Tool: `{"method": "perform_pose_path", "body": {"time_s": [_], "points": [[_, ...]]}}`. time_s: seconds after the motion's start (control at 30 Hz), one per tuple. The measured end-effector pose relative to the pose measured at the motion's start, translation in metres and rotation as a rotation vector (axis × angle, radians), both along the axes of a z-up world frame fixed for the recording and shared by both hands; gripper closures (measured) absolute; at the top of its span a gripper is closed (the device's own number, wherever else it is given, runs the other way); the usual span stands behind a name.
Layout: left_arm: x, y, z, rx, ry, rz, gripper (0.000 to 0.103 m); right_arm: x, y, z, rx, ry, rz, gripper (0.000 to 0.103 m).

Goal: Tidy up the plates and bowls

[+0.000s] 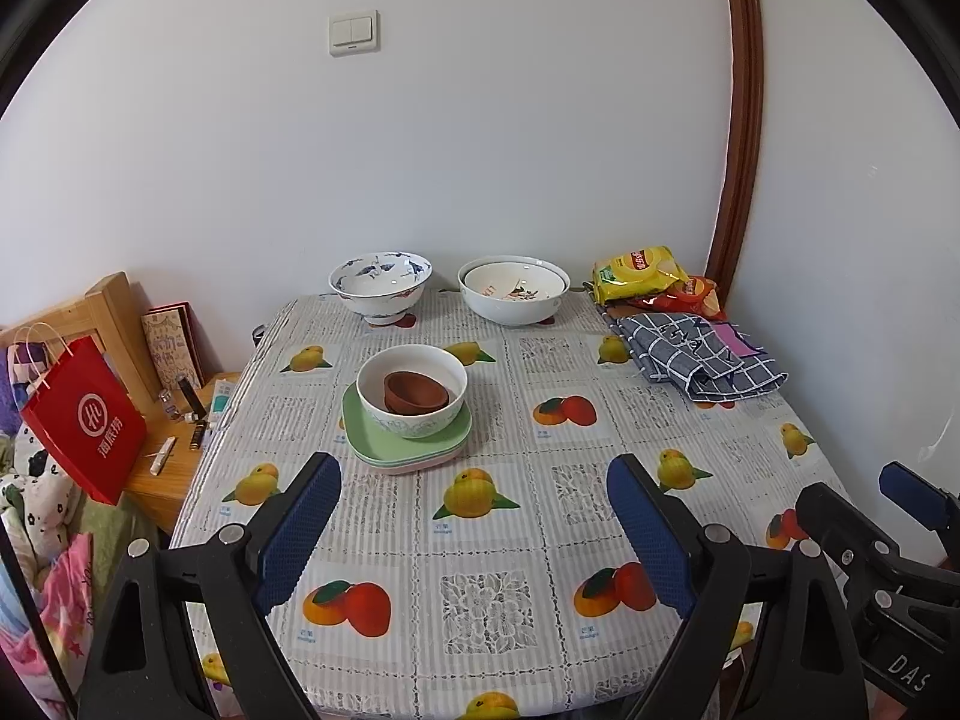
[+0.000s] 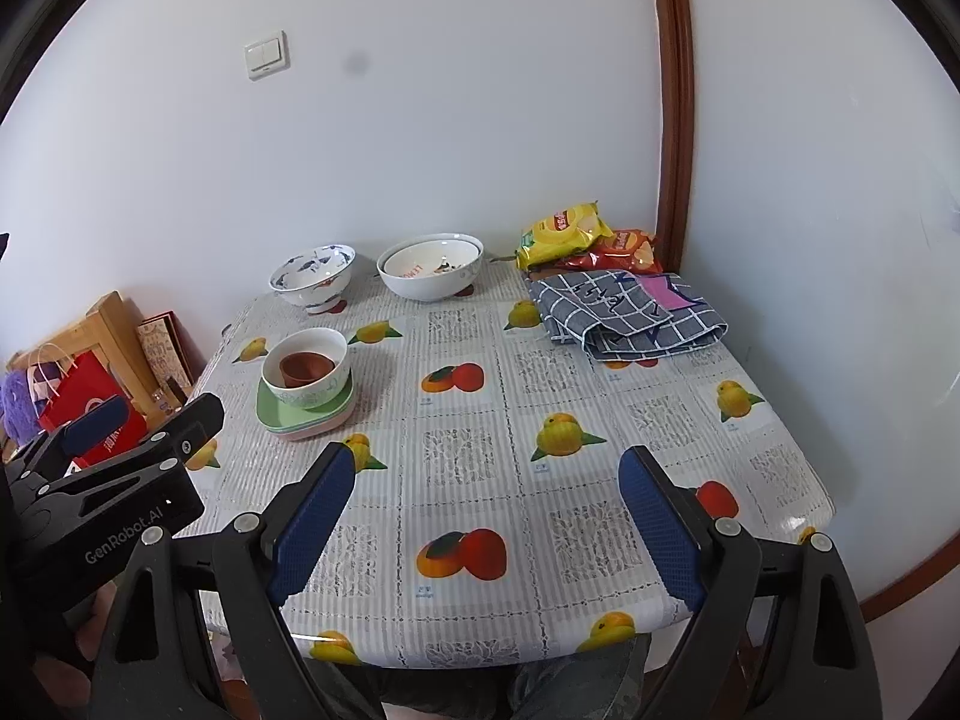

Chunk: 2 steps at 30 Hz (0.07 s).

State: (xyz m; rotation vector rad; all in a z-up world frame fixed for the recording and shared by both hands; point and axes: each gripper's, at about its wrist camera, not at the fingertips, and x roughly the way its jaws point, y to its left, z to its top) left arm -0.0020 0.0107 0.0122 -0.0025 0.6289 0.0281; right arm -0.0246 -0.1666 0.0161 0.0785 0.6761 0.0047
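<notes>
1. Left of centre on the bench [image 1: 540,540], brown cups [image 1: 415,393] sit in a bowl [image 1: 411,389] atop green plates [image 1: 405,441].
2. Probably ceramic: I'd grip the rim.
3. Left gripper [image 1: 474,534] and right gripper [image 2: 486,528] gape, empty.

This is a home. The desk [image 1: 480,540] has a fruit cloth, bowls [image 1: 411,390] and chip bags [image 1: 639,273]. A bed [image 1: 36,516] sits beside it.

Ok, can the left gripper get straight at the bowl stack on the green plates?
Probably yes. The left gripper is open and empty, and only bare tablecloth lies between it and the white bowl on the green plates. The right gripper sits off to the side, clear.
</notes>
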Motion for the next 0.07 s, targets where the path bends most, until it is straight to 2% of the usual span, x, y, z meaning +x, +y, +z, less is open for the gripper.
{"method": "perform_pose_path", "body": {"time_s": [0.07], "points": [[0.0030, -0.0003, -0.0014, 0.008, -0.001, 0.004, 0.013, 0.0029, 0.0009, -0.0012, -0.001, 0.003, 0.004, 0.014]]}}
